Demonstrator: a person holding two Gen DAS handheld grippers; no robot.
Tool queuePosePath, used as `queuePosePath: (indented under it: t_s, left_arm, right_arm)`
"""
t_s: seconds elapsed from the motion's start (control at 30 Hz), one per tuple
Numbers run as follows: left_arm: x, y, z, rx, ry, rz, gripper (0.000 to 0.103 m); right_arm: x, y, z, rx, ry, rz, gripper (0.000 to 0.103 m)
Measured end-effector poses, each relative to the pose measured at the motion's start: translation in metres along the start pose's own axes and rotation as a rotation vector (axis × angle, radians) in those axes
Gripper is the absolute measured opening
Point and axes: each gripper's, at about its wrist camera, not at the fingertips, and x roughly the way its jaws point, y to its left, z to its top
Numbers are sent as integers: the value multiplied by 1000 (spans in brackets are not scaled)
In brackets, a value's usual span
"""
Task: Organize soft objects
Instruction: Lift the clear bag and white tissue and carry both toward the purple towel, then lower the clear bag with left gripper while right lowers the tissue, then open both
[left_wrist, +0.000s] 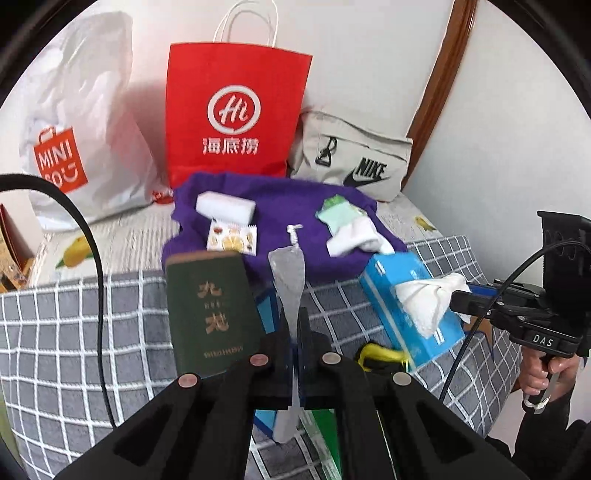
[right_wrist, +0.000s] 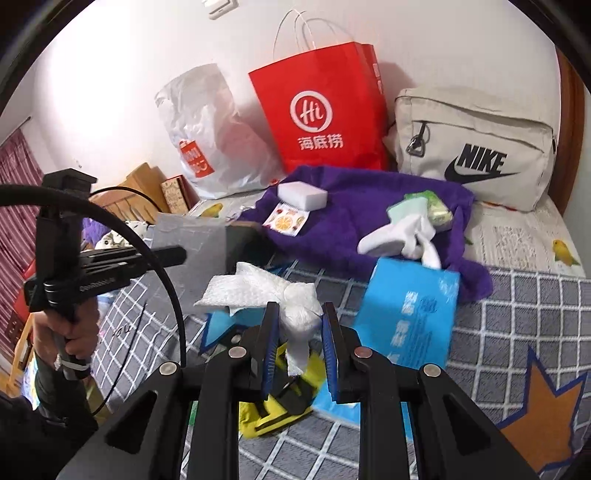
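Right wrist view: right gripper (right_wrist: 297, 328) clamped on tissue wad (right_wrist: 266, 291); thin paper could tear if yanked from blue tissue pack (right_wrist: 410, 314) alongside.

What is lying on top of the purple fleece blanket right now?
On the purple fleece blanket: a white sponge block, a fruit-print sachet, a green packet and white socks. Whatever lies beneath its folds is covered.

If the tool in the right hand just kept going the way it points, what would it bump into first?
The right tool already has a white tissue between its fingers. Beyond that, the purple blanket with its white sock looks like the next thing, though depth is hard to judge.
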Motion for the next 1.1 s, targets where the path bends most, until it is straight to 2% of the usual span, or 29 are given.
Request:
queuePosePath:
  t_s: [0.13, 0.37, 0.63, 0.8, 0.93, 1.1]
  left_arm:
    - [0, 6, 18, -4, -18, 17, 2]
    - [6, 16, 55, -3, -50, 27, 3]
    - [33, 27, 103, -8, -62, 7, 2]
    - [55, 31, 127, -11, -57, 7, 2]
    - [77, 36, 142, -26, -54, -3, 3]
    - [99, 43, 143, -45, -26, -5, 2]
  right_arm:
    - [3, -9, 17, -8, -16, -19, 22]
    - [13, -26, 67, -25, -67, -78, 22]
    - [48, -53, 122, -1, -97, -169, 22]
    - [86, -77, 142, 34, -62, -200, 22]
    - [113, -91, 146, 63, -17, -172, 22]
    - [145, -100, 139, 66, 60, -132, 22]
